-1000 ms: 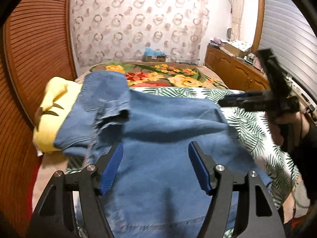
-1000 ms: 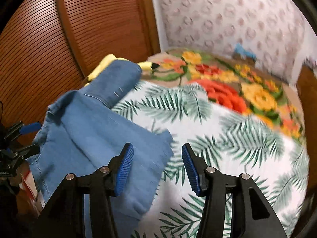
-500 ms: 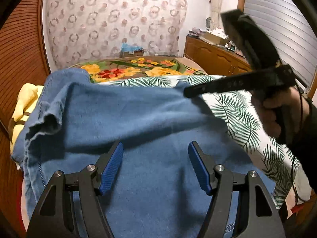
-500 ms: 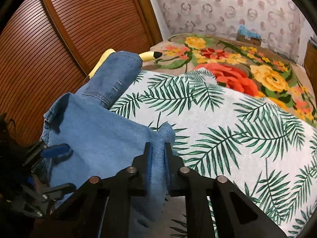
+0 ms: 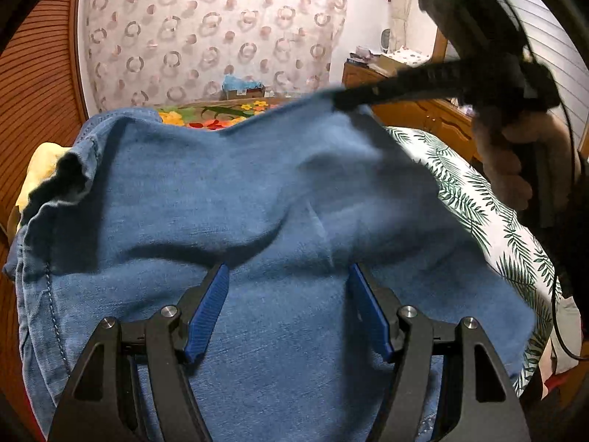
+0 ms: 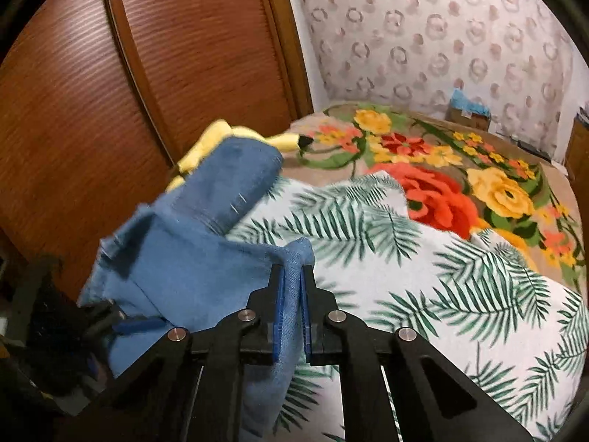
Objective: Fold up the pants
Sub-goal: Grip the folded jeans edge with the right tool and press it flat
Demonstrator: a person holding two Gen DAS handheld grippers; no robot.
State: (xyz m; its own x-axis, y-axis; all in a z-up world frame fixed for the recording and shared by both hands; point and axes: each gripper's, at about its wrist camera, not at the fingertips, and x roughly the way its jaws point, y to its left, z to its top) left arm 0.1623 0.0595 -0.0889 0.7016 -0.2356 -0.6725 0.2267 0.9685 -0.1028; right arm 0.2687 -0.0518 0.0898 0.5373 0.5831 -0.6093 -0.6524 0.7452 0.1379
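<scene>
Bed: the leaf-print sheet covers the near part of the bed, and a floral blanket lies beyond it toward the patterned wall.
Wardrobe door: brown slatted wood rises on the left of my right wrist view, close behind the bed's edge.
Pants: the blue denim pants spread across the near left side of the bed, over the leaf-print sheet; one leg runs away from me and its end rests on a yellow cushion.
Pants, lifted edge: one corner of the denim is raised off the sheet and hangs from my right gripper, with the cloth sagging in folds below it.
Cabinet: a wooden cabinet stands past the far right side of the bed, with small items on top that are too blurred for me to name.
Right gripper: my right gripper is nearly closed, its blue pads pinching a fold of denim; the jaws are easing open a touch, yet the cloth is clamped between them.
Left gripper: my left gripper stands wide, hovering just above the flat denim, with nothing between its pads.
Hand: my hand wraps the right gripper's handle.
</scene>
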